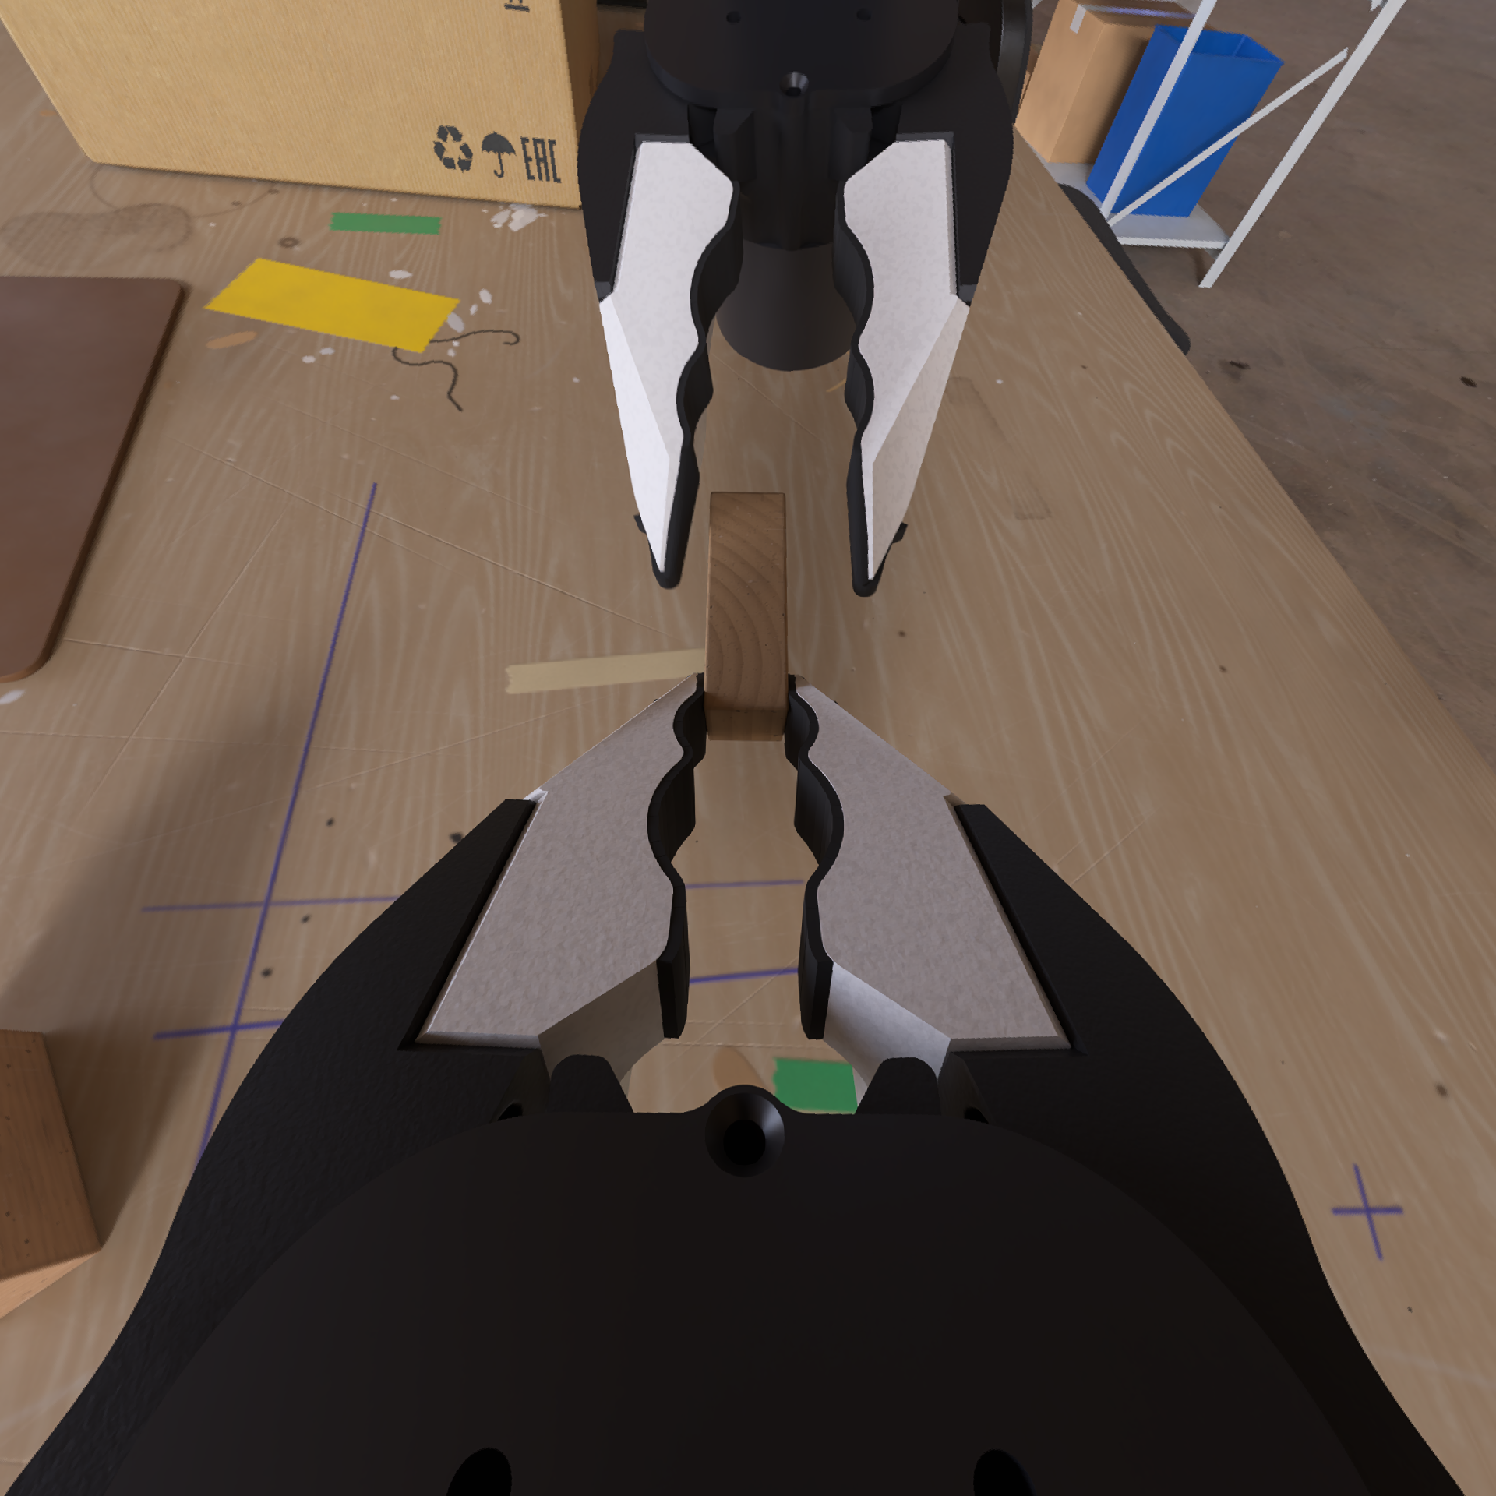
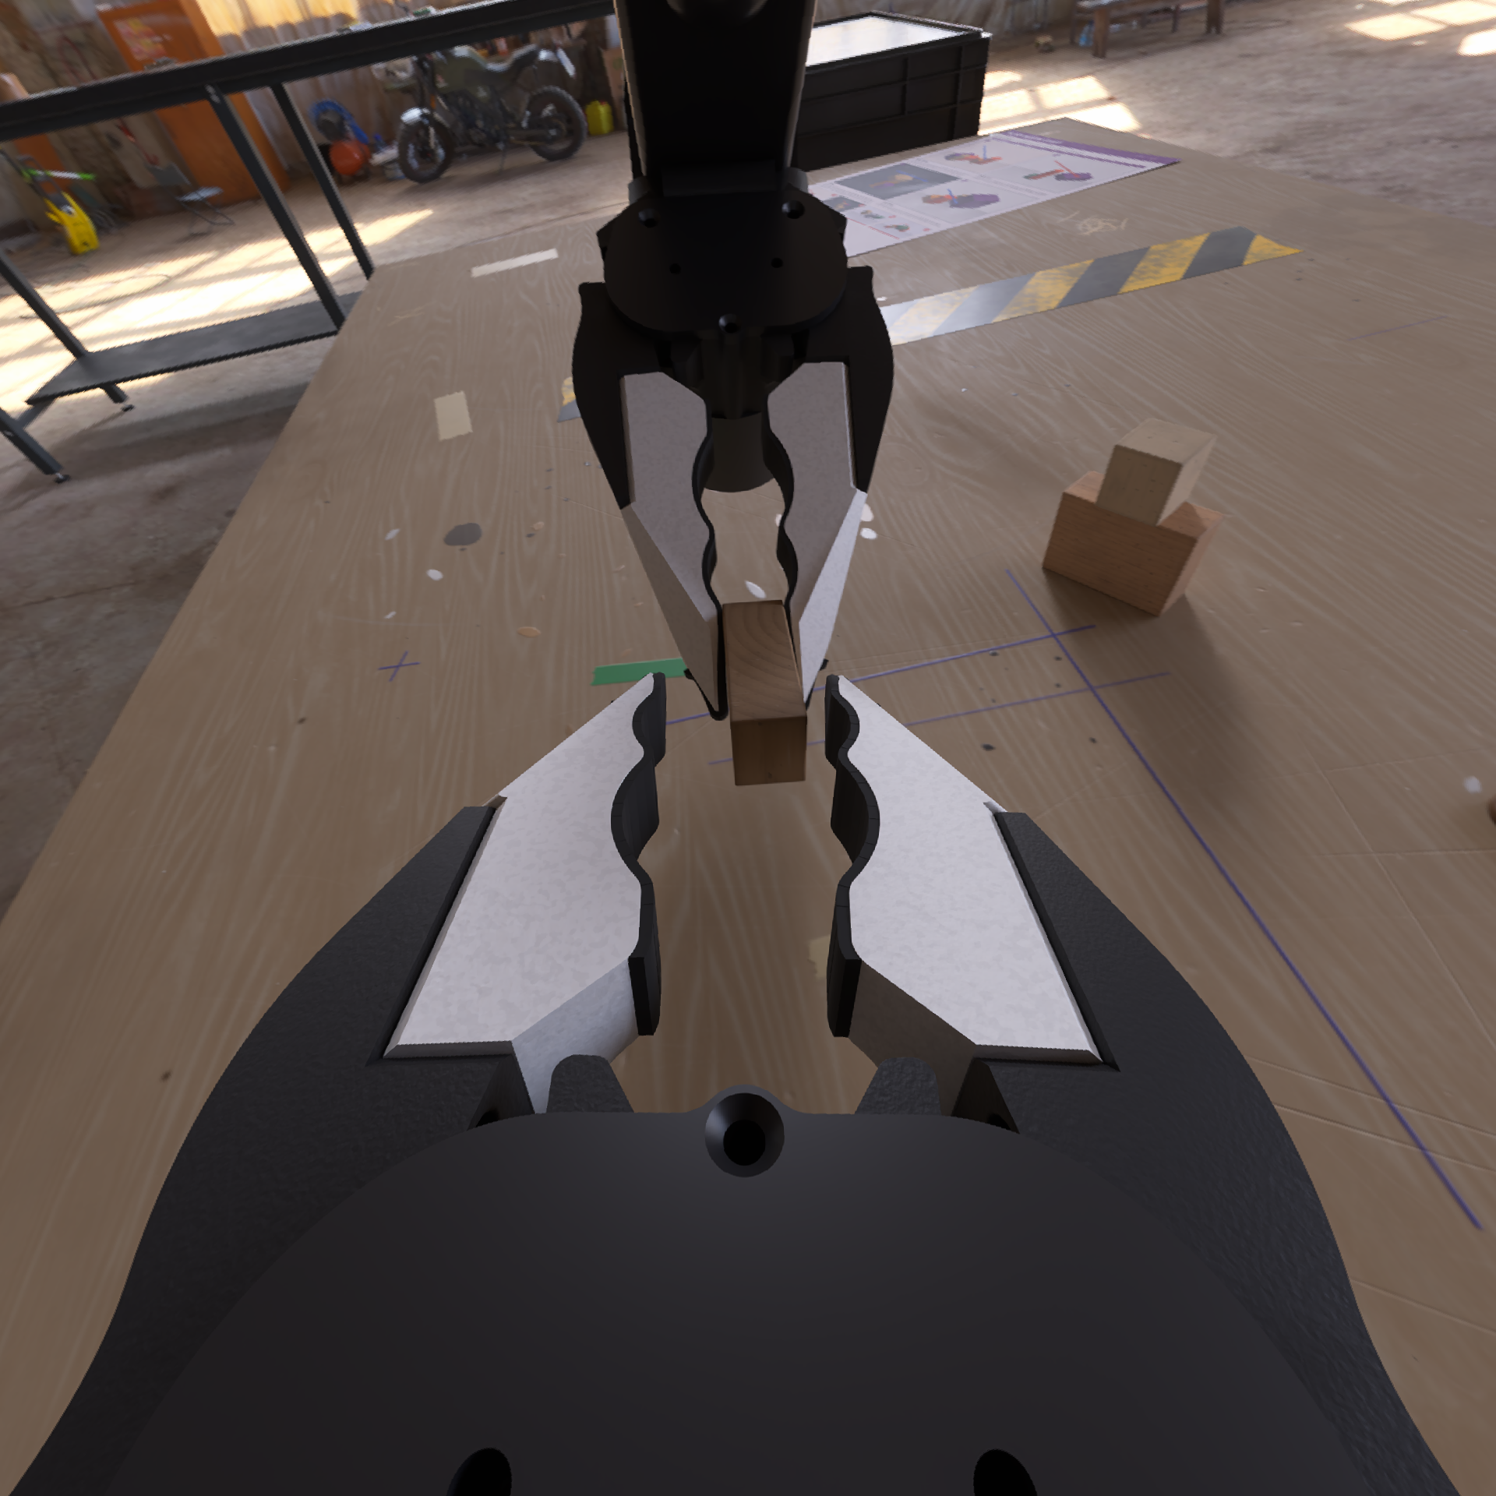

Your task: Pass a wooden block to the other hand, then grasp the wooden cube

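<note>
My left gripper is shut on the near end of a long wooden block and holds it above the table. My right gripper faces it, open, its fingertips on either side of the block's far end with gaps on both sides. In the right wrist view, my right gripper is open around the block's end, and the left gripper clamps the block from behind. A pale wooden cube rests on a larger wooden block at the right.
A cardboard box stands at the back left, with a brown board and yellow tape nearby. A wooden piece shows at the bottom left. The table edge runs along the right. A poster and striped tape lie far off.
</note>
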